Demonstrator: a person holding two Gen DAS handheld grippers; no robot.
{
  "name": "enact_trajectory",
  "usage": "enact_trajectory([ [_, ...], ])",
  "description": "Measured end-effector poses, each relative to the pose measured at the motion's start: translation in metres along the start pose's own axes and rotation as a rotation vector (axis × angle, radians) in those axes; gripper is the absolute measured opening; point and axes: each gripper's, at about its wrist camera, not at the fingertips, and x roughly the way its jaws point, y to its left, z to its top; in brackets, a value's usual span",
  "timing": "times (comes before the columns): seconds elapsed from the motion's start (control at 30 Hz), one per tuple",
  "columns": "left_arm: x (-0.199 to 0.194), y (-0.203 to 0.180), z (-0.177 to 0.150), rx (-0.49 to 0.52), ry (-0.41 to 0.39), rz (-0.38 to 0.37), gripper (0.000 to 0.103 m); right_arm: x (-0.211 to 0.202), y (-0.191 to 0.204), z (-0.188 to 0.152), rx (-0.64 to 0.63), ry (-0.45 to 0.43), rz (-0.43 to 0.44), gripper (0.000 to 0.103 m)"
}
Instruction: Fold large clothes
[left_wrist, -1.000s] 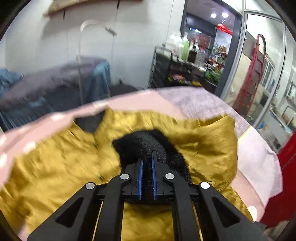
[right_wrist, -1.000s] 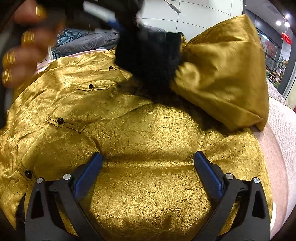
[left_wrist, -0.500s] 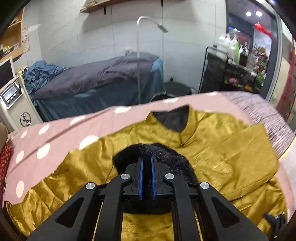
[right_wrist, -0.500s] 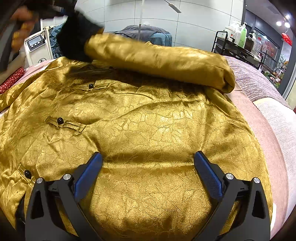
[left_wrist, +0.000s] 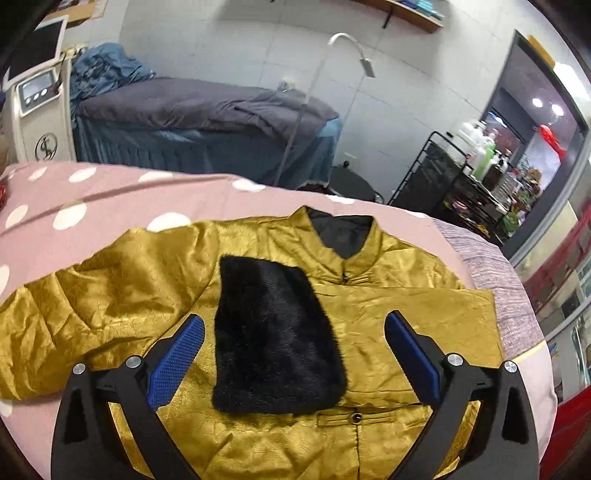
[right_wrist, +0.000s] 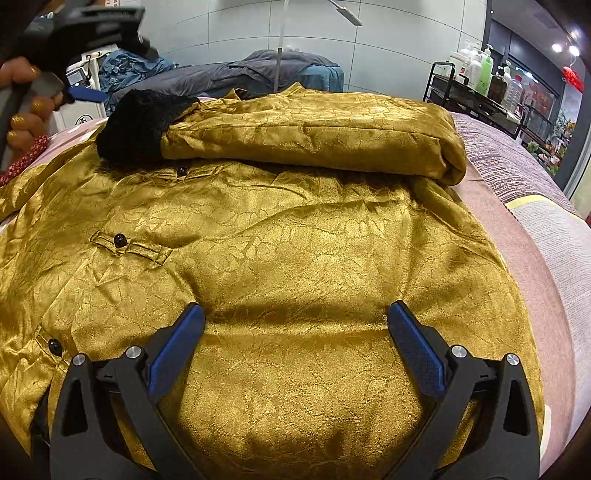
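Jacket: the gold jacket (left_wrist: 122, 295) lies flat, front up, on the pink bed (left_wrist: 110, 195); it fills the centre and lower part of both views.
Folded sleeve: one sleeve (right_wrist: 314, 133) is laid across the chest, in the upper middle of the right wrist view; its black fur cuff (left_wrist: 273, 336) rests near the middle of the chest.
Other sleeve: it lies open toward the left edge of the left wrist view, not yet folded.
Left gripper (left_wrist: 293, 350): the jaws are spread wide, one on each side of the cuff, and pinch nothing.
Right gripper (right_wrist: 295, 343): the jaws are spread above the lower body of the jacket, empty; whether they touch the cloth cannot be told.
Step in hand: probably to fold the second sleeve over the chest.
How to do it well: take the far sleeve near its end with a shallow pinch of one layer only, and lay it straight across, level with the first sleeve.
Help: the right gripper can press the body so that the smooth cloth does not slide.
Risk: the satin looks slippery, so the first fold may open if the body is pulled.
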Motion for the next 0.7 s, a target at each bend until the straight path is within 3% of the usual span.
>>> enact_trajectory([
  [0.1, 0.011, -0.025, -0.008, 0.152, 0.015, 0.033, 0.095, 0.000, 0.000, 0.000, 0.000, 0.000, 0.000, 0.098],
  [0.2, 0.041, -0.040, -0.025, 0.251, 0.093, 0.082, 0.090, 0.000, 0.001, 0.000, 0.000, 0.000, 0.000, 0.098],
  [0.3, 0.078, -0.037, -0.040, 0.255, 0.205, 0.145, 0.086, 0.000, 0.000, 0.000, 0.000, 0.000, 0.000, 0.098],
  [0.43, 0.108, -0.017, -0.055, 0.176, 0.312, 0.152, 0.089, 0.000, 0.002, 0.000, -0.001, 0.000, 0.000, 0.098],
  [0.7, 0.117, -0.010, -0.056, 0.189, 0.346, 0.147, 0.096, -0.003, -0.001, -0.001, -0.002, 0.000, -0.002, 0.098],
])
